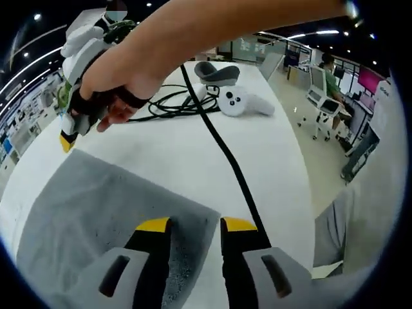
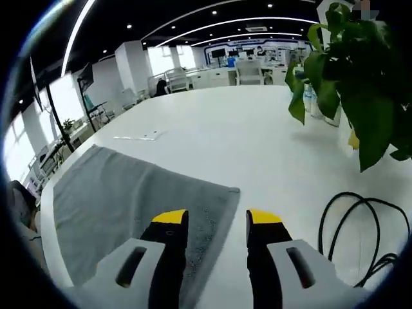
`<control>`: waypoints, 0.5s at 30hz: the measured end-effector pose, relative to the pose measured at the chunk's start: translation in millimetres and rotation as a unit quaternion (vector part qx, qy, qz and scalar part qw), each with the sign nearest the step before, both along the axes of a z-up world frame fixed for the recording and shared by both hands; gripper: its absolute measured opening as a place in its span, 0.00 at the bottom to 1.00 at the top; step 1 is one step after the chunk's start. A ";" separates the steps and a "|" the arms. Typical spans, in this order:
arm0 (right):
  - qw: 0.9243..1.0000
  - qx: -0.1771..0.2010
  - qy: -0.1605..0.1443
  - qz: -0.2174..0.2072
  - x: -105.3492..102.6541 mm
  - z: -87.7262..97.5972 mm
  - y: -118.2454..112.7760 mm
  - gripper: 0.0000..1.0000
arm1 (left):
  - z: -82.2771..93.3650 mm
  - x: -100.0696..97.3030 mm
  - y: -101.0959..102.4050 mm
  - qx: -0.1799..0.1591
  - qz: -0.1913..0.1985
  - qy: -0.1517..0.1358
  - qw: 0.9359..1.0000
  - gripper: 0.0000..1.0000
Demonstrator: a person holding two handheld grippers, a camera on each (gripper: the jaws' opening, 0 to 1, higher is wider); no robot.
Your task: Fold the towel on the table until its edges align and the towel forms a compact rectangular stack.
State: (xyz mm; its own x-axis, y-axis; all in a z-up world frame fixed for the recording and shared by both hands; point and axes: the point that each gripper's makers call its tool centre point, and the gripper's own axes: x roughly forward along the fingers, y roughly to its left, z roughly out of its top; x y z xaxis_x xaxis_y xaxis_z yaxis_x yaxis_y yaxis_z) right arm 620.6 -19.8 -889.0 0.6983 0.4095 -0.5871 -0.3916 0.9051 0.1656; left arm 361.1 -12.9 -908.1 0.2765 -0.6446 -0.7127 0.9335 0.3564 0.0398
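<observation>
A grey towel (image 1: 109, 212) lies flat on the white table (image 1: 187, 154), and in the right gripper view the towel (image 2: 122, 199) spreads to the left. My left gripper (image 1: 196, 225) is open, low over the towel's near corner; its left jaw is above the cloth and its right jaw is beside the edge. My right gripper (image 2: 217, 219) is open too, its left jaw over the towel's right edge near a corner. A hand holds the right gripper (image 1: 74, 109) at the towel's far side in the left gripper view.
A black cable (image 1: 222, 148) crosses the table toward my left gripper, with coils (image 2: 364, 232) near the right one. White controllers (image 1: 238, 100) lie beyond. A leafy plant (image 2: 354, 77) stands at the right. A person (image 1: 329, 74) sits far off.
</observation>
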 end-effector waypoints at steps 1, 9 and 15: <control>1.000 -0.003 -0.001 0.000 4.8 -5.2 1.4 0.35 | -0.7 -0.4 -0.2 0.000 0.000 0.000 1.000 0.30; 0.999 -0.038 -0.001 0.011 23.1 -22.5 6.2 0.33 | -5.6 3.5 3.0 0.010 -0.005 -0.003 1.000 0.30; 0.999 -0.034 0.006 0.005 34.3 -25.7 13.2 0.31 | -5.0 3.1 2.4 0.008 -0.008 0.001 1.000 0.29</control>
